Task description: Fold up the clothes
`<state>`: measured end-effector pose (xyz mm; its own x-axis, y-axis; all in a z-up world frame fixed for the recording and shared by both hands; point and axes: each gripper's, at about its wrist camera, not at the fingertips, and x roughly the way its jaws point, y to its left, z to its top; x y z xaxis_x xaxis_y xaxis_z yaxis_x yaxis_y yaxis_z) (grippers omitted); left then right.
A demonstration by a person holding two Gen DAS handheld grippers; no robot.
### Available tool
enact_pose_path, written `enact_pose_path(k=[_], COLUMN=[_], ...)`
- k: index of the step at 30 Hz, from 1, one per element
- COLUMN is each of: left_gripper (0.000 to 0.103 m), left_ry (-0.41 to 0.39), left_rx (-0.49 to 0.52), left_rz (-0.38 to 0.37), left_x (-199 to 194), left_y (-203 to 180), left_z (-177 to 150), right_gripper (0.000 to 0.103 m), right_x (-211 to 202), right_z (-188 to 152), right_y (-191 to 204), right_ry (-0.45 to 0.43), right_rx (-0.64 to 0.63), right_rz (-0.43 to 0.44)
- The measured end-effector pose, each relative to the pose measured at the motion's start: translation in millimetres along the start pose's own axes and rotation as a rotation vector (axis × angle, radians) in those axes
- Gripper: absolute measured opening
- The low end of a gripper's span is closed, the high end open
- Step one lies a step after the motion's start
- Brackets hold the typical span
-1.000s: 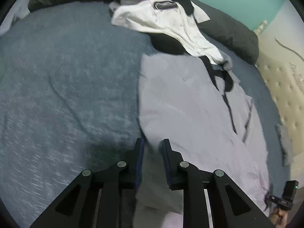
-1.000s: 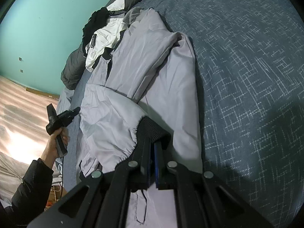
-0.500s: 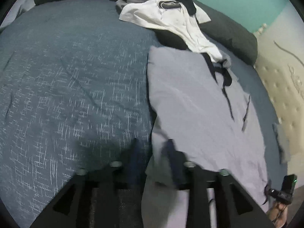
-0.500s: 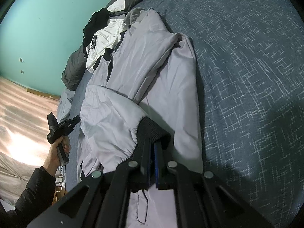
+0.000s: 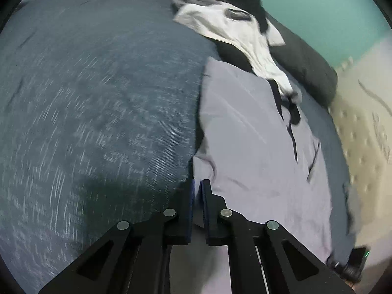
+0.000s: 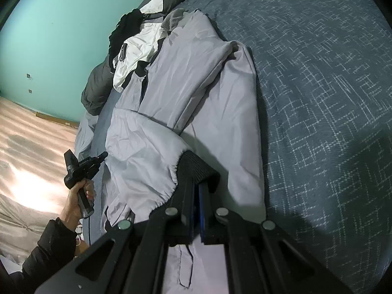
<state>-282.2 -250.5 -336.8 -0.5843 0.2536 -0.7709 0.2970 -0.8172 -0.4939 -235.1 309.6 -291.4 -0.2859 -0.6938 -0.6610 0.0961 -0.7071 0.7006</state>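
The pale lilac jacket's (image 5: 257,132) edge is pinched by the left claw (image 5: 197,183), its black ribbed cuff (image 6: 196,166) by the right claw (image 6: 196,188). It is spread on the blue-grey patterned bed cover (image 6: 330,73); beyond, white and black clothes (image 5: 235,27) are heaped.

A jacket (image 5: 252,147) lies spread along one side of a bed (image 5: 98,98), its far end running under a heap of clothes (image 5: 235,27) piled against a pillow (image 5: 306,66) at the head. A headboard (image 5: 362,132) stands just beyond the jacket's outer edge. One sleeve (image 6: 144,156) is folded across the jacket's body, its cuff (image 6: 196,166) nearest the foot. Beside the bed, a hand (image 6: 78,196) holds a camera (image 6: 80,169) over the floor (image 6: 31,147).
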Motion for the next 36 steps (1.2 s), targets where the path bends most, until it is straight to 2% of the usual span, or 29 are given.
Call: enact_pose_path(k=[6, 14, 17, 18, 19, 26, 29, 32, 33, 35, 36], left_gripper=[0.007, 0.015, 0.013, 0.005, 0.002, 0.000, 0.000, 0.000, 0.001, 0.012, 0.021], left_ry=[-0.042, 0.004, 0.011, 0.009, -0.002, -0.066, -0.063, -0.048, -0.042, -0.028, -0.015], left_rx=[-0.011, 0.077, 0.079, 0.076, 0.069, -0.005, -0.009, -0.012, 0.004, 0.048, 0.058], left_rz=[0.046, 0.007, 0.010, 0.013, 0.023, 0.090, 0.078, 0.009, 0.004, -0.009, -0.017], left_x=[-2, 14, 19, 20, 18, 4, 1, -2, -2, -3, -1], left_y=[-8, -23, -21, -20, -18, 1, 8, 4, 0, -9, -12], left_z=[8, 20, 20, 19, 19, 12, 9, 8, 8, 6, 5], right_gripper=[0.003, 0.003, 0.003, 0.003, 0.003, 0.003, 0.003, 0.003, 0.003, 0.003, 0.003], right_x=[1, 0, -1, -2, -2, -2, -1, 0, 0, 0, 0], right_z=[1, 1, 0, 0, 0, 0, 0, 0, 0, 0, 0], right_y=[0, -1, -1, -1, -1, -1, -1, -1, -1, -2, -2], right_ry=[0.004, 0.004, 0.004, 0.004, 0.004, 0.004, 0.004, 0.005, 0.005, 0.005, 0.006], right_rx=[-0.002, -0.004, -0.004, -0.005, -0.005, -0.006, -0.004, -0.005, -0.004, -0.003, -0.002], right_rz=[0.000, -0.006, -0.007, -0.007, -0.006, -0.005, -0.006, -0.009, -0.008, -0.009, -0.009])
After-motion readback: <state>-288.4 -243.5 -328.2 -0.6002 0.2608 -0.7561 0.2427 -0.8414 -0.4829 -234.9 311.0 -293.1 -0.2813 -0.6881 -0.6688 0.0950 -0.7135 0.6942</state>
